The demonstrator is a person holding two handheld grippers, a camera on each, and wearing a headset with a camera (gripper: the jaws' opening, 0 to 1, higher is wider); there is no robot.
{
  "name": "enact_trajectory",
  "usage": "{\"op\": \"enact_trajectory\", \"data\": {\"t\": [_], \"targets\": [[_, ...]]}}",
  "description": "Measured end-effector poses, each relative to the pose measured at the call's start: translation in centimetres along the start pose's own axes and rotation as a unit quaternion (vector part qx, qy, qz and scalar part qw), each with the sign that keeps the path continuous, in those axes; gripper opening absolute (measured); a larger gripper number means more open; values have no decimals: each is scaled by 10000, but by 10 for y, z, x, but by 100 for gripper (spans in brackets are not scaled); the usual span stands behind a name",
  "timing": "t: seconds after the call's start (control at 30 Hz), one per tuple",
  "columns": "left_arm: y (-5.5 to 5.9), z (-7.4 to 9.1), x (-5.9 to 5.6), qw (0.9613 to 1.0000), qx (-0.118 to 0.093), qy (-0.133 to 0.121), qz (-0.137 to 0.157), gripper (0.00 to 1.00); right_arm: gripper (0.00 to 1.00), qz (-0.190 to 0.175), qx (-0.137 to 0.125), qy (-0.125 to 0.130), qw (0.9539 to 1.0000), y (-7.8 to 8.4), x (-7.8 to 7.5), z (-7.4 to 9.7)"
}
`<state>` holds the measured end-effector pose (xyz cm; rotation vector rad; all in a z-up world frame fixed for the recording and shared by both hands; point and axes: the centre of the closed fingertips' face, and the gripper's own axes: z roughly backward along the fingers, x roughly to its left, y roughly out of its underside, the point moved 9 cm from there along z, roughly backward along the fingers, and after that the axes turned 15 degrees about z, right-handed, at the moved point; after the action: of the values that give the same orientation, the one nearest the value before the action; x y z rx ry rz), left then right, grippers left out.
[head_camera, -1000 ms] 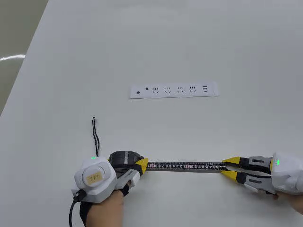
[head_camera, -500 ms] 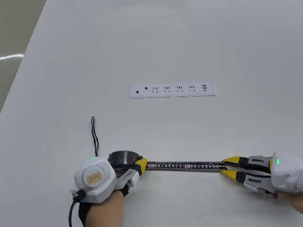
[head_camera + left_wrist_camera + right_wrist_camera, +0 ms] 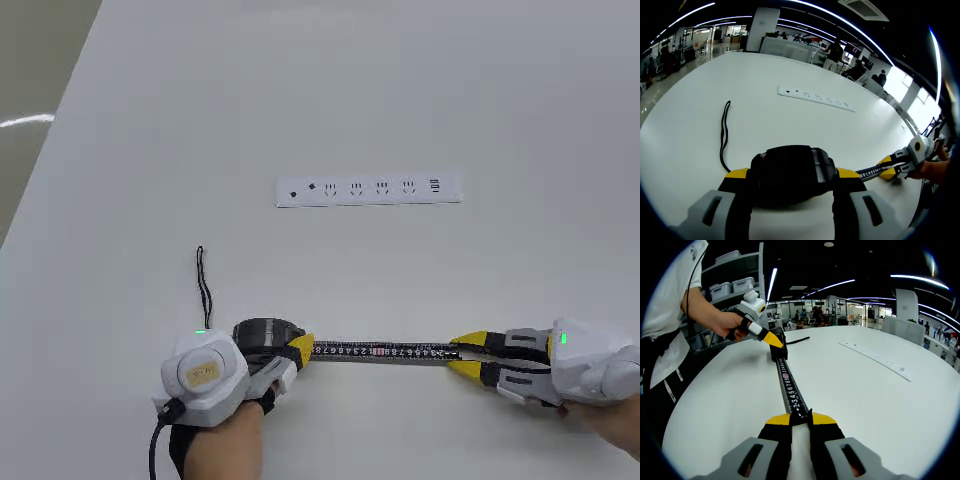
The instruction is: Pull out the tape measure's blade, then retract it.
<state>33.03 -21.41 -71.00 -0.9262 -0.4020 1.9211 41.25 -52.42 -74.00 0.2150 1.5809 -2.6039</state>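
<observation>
The left gripper [image 3: 792,176] is clamped around the black tape measure case [image 3: 262,333]; the right gripper [image 3: 463,354] is pinched together on the end of the blade [image 3: 385,351], which stretches along the white table [image 3: 330,90] between the 2 grippers; a black strap [image 3: 203,285] lies just beyond the left gripper; 1 white power strip [image 3: 368,189] sits farther off, beyond both

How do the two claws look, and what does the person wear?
The left claw and the right claw each have a white rounded housing, a green light and yellow-tipped grey-black jaws. The left one bears a round yellowish label and a black cable. The person wears a white short-sleeved shirt.
</observation>
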Motion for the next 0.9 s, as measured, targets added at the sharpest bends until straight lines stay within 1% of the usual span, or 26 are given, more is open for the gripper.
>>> {"op": "enact_trajectory", "data": {"t": [0.1, 0.37, 0.47, 0.63, 0.9], "targets": [[0, 0, 0, 10000, 4, -3, 10, 63, 11, -12, -29, -3, 10000, -2, -1, -5], [0, 0, 0, 10000, 10, -3, 12, 63, 11, -16, -55, -62, 10000, -3, 0, -9], [0, 0, 0, 10000, 14, 4, 6, 63, 11, -49, -94, -89, 9999, -5, 2, -18], [0, 0, 0, 10000, 27, 16, 2, 63, 11, 6, -121, -150, 9998, -11, 3, -30], [0, 0, 0, 10000, 21, 8, 6, 63, 11, 9, -160, -193, 9997, -14, 3, -42]]}}
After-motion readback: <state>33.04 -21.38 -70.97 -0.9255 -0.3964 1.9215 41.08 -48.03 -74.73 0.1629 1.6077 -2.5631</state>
